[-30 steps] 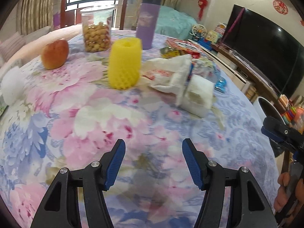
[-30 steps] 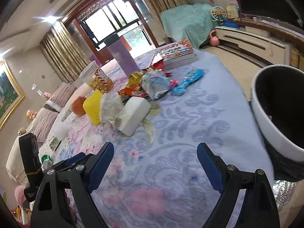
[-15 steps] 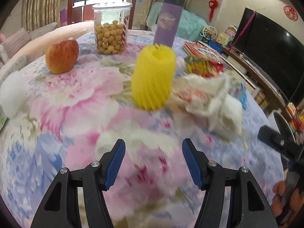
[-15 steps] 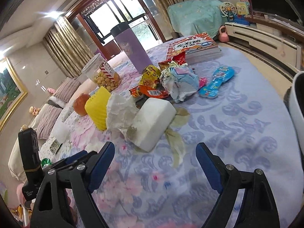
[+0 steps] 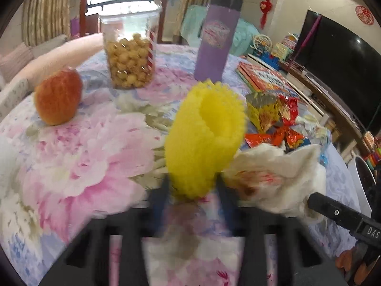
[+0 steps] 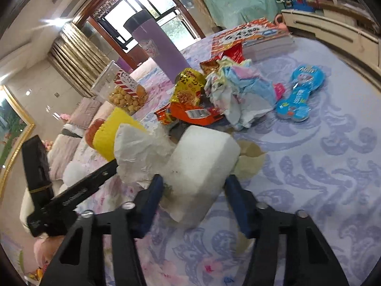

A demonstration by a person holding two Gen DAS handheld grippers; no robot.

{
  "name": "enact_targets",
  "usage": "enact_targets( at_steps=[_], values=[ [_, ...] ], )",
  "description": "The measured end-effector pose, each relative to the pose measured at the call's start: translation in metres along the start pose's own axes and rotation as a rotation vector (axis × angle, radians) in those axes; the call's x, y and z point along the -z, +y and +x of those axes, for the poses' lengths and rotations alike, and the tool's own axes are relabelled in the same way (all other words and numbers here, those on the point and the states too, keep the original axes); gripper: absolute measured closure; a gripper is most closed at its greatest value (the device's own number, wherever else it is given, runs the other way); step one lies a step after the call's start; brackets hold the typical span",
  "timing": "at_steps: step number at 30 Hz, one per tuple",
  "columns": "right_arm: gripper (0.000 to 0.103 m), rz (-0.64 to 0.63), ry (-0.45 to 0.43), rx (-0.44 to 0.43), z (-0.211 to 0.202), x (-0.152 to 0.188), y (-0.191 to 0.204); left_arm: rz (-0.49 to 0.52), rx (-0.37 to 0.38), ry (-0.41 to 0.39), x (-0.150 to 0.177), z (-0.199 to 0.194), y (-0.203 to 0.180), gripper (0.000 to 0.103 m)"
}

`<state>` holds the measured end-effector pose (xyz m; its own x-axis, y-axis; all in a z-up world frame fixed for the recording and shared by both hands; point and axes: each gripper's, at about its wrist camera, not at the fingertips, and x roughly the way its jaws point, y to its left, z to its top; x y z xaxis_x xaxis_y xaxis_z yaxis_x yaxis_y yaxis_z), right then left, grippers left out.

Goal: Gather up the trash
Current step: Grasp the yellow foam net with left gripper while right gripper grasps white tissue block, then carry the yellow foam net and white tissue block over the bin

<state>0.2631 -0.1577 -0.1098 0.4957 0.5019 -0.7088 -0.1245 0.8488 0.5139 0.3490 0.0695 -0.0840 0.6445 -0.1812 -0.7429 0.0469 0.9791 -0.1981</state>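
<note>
- The left gripper (image 5: 193, 190) was right at the base of the yellow foam net sleeve (image 5: 204, 138), jaws spread with one on each side. That view was blurry down there, so whether they actually touched the foam couldn't be told.
- The right gripper (image 6: 194, 195) had its jaws spread around the white foam block (image 6: 202, 164), one finger at each side of it, not clearly squeezing yet.
- Both bits of trash sat on the floral bench (image 6: 321, 178), just beside each other, with a crumpled white wrapper (image 5: 273, 174) between them, touching the block.
- More trash lay further back: snack wrappers (image 6: 190, 104), a crumpled paper wad (image 6: 240, 95) and a blue packet (image 6: 300, 95).
- The apple (image 5: 58, 97), snack jar (image 5: 128, 54), purple tumbler (image 5: 216, 40) and books (image 6: 259, 35) didn't look like trash.
- Looked like the grab step, two pieces at once. Next move was probably closing both sets of jaws gently, since foam squashes easily, then lifting clear without dragging the wrapper along.
- The bin (image 5: 362, 176) seemed to be that white-rimmed thing off the bench edge.
</note>
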Motion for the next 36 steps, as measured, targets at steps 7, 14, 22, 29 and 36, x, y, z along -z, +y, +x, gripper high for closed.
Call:
enact_targets(
  at_steps=[7,14,22,29,36],
  values=[
    [0.074,0.006,-0.049,-0.028,-0.023,0.004,-0.007,0.029,-0.009,-0.045,0.005,-0.015,-0.004,0.087],
    [0.075,-0.006,-0.077,-0.037,-0.048,0.010,-0.011,0.031,0.014,-0.079,0.023,-0.051,-0.010,0.088],
    [0.074,-0.002,-0.114,-0.033,-0.081,0.018,-0.020,0.041,0.086,-0.069,0.051,-0.091,-0.029,0.088],
    [0.075,0.007,-0.137,-0.017,-0.108,0.027,-0.033,0.111,0.123,-0.039,0.067,-0.100,-0.063,0.088],
    [0.074,0.021,-0.167,0.003,-0.134,0.035,-0.050,0.170,0.159,-0.027,0.072,-0.106,-0.098,0.088]
  ],
)
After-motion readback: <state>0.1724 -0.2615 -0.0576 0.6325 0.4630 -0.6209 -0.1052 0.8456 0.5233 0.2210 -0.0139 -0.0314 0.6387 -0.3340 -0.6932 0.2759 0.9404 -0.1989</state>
